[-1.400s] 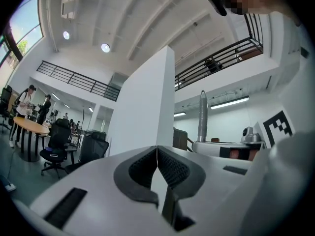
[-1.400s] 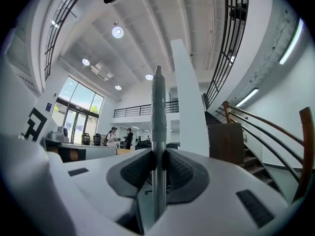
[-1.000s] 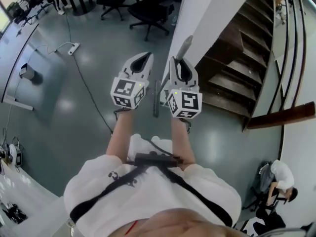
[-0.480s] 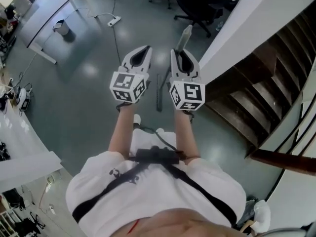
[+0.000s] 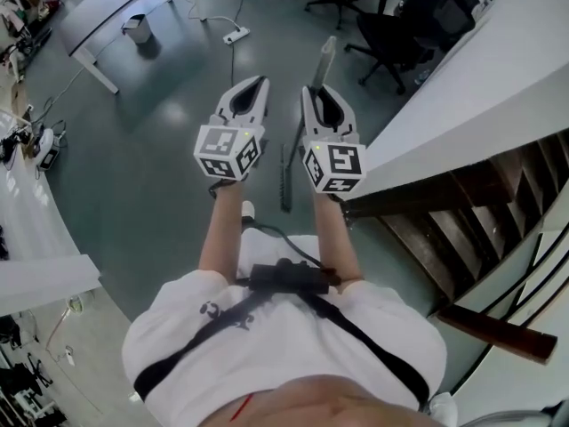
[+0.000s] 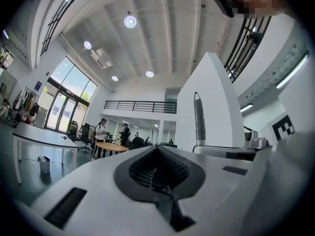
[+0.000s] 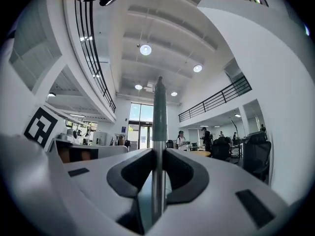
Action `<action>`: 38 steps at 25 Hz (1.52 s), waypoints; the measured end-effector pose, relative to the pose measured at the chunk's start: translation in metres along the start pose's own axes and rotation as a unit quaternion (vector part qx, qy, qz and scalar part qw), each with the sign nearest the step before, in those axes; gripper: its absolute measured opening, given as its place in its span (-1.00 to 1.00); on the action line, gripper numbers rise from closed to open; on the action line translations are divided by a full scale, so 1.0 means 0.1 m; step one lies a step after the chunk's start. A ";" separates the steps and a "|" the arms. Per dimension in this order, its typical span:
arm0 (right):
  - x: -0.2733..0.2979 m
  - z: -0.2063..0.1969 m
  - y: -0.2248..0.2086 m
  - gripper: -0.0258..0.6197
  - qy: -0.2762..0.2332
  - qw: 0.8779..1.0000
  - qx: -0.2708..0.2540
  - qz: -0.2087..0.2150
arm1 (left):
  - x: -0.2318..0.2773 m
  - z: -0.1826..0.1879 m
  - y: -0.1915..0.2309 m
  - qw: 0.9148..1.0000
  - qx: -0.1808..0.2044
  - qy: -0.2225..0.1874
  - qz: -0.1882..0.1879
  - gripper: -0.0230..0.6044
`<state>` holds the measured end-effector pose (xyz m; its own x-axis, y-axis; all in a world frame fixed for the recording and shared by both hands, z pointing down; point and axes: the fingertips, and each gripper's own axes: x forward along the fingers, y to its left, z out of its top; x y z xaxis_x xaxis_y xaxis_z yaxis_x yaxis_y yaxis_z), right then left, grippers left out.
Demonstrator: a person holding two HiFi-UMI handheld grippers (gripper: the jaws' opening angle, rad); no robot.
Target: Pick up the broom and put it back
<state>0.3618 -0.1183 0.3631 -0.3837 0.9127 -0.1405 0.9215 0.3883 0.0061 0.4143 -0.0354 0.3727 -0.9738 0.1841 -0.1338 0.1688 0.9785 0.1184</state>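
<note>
The broom has a metal pole with a grey grip (image 5: 327, 53) at its top and a dark head (image 5: 285, 178) hanging low between my forearms. My right gripper (image 5: 308, 90) is shut on the pole, which stands upright between its jaws in the right gripper view, where the pole (image 7: 158, 112) rises above the gripper (image 7: 157, 154). My left gripper (image 5: 259, 82) is held beside it at the same height, shut with nothing in it. In the left gripper view the left gripper (image 6: 158, 149) has the broom's grip (image 6: 199, 119) to its right.
A white wall (image 5: 462, 87) and dark wooden stairs (image 5: 480, 212) lie to the right. Black office chairs (image 5: 404, 34) stand ahead. A long desk (image 5: 98, 25), a small bin (image 5: 136, 28) and a power strip (image 5: 236, 36) with its cable are on the grey floor at left.
Both grippers and the broom have swung together away from the stairs, which now sit further right and lower in the head view. More open floor and the desk have come into view. The grip has not changed.
</note>
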 end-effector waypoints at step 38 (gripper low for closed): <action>5.13 -0.60 -1.41 -0.66 -0.001 1.000 0.016 0.014 | 3.98 -0.15 3.47 0.999 -0.003 0.037 -0.025 -0.89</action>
<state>0.0313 0.3029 0.3498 -0.3585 0.9226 -0.1428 0.9330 0.3592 -0.0217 0.0833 0.3760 0.3752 -0.9897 0.1265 -0.0671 0.1179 0.9858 0.1197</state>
